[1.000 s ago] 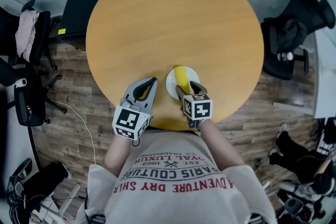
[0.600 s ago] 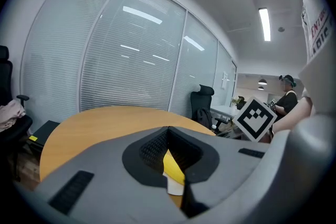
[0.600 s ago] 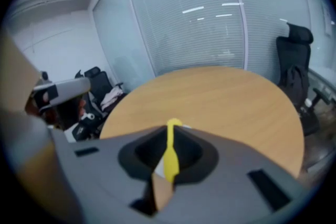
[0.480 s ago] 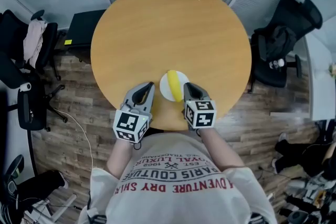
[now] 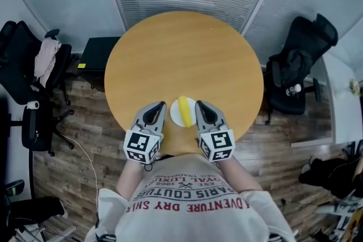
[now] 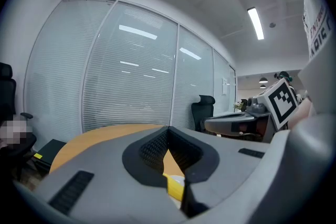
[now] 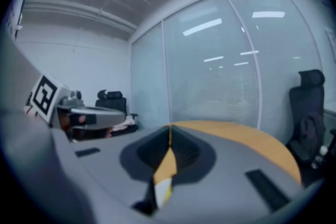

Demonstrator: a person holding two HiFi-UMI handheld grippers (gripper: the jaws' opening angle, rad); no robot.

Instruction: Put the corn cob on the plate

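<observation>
The yellow corn cob (image 5: pixel 184 105) lies on the small white plate (image 5: pixel 177 117) near the front edge of the round wooden table (image 5: pixel 181 54). My left gripper (image 5: pixel 160 105) hovers just left of the plate, jaws shut and empty. My right gripper (image 5: pixel 199 105) hovers just right of it, also shut on nothing. Both are raised above the table and point almost level. In the left gripper view the corn cob (image 6: pixel 174 188) shows below the closed jaws of that gripper (image 6: pixel 168 128). In the right gripper view a sliver of the plate (image 7: pixel 162 187) shows under the closed right gripper (image 7: pixel 169 127).
Black office chairs stand left (image 5: pixel 34 71) and right (image 5: pixel 295 71) of the table. A black box (image 5: pixel 99 54) sits on the floor at the table's back left. Glass walls with blinds close off the far side. The person's shirt (image 5: pixel 187 201) fills the bottom.
The right gripper left the corn cob on the plate, shut its jaws and rose back toward the person. The left gripper rose too. The corn cob has not moved.
</observation>
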